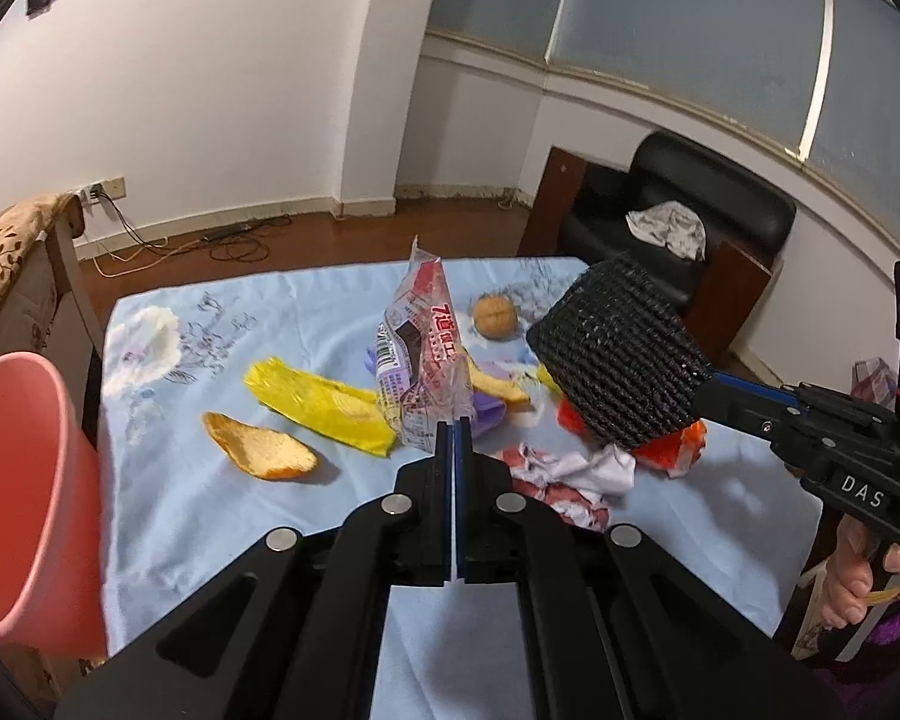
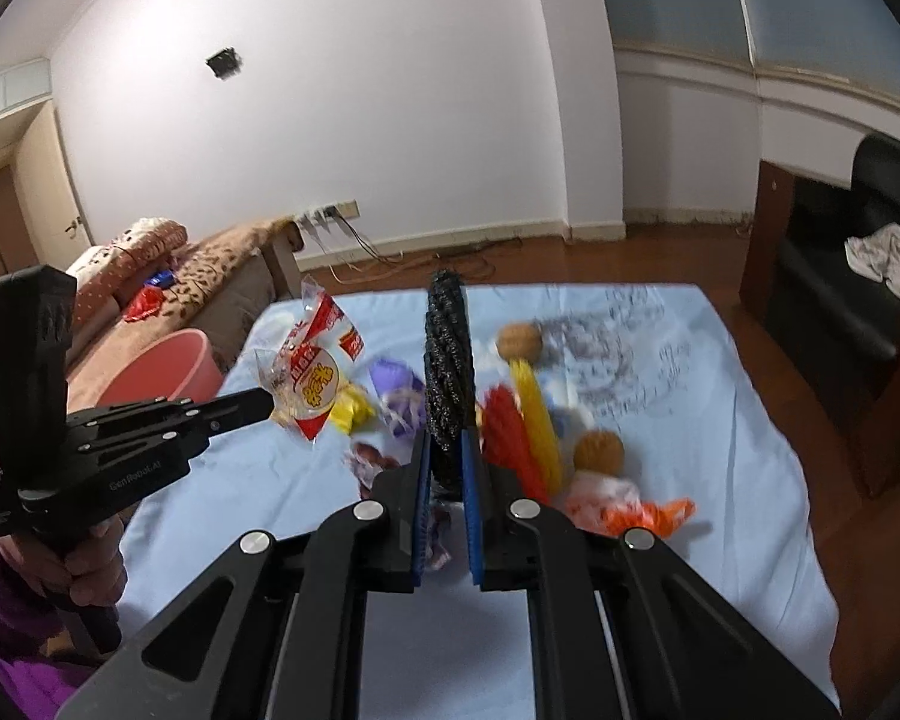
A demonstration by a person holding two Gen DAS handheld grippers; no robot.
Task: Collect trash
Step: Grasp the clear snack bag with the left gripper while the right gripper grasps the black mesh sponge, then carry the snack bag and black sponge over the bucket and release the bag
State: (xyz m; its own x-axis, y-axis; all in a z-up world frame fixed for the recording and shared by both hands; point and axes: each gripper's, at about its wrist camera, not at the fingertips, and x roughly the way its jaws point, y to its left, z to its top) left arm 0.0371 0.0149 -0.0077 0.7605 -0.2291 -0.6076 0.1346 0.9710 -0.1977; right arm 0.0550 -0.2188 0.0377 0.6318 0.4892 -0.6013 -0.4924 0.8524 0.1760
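Note:
My left gripper [image 1: 453,427] is shut on the lower edge of a clear snack wrapper with red print [image 1: 426,354], which stands up off the light blue tablecloth [image 1: 180,510]. From the right wrist view the left gripper [image 2: 267,405] holds that wrapper [image 2: 312,375] in the air. My right gripper [image 2: 447,447] is shut on a black woven pad [image 2: 447,360], seen edge-on. In the left wrist view this pad [image 1: 618,354] hangs from the right gripper [image 1: 705,396] above the table. A pink bin [image 1: 30,480] stands at the table's left edge.
Loose on the cloth lie an orange peel [image 1: 258,444], a yellow wrapper [image 1: 318,402], a walnut [image 1: 495,315], crumpled red-and-white paper [image 1: 570,480] and an orange wrapper [image 1: 666,450]. A black armchair [image 1: 678,210] stands behind the table, a covered sofa [image 2: 210,276] to the left.

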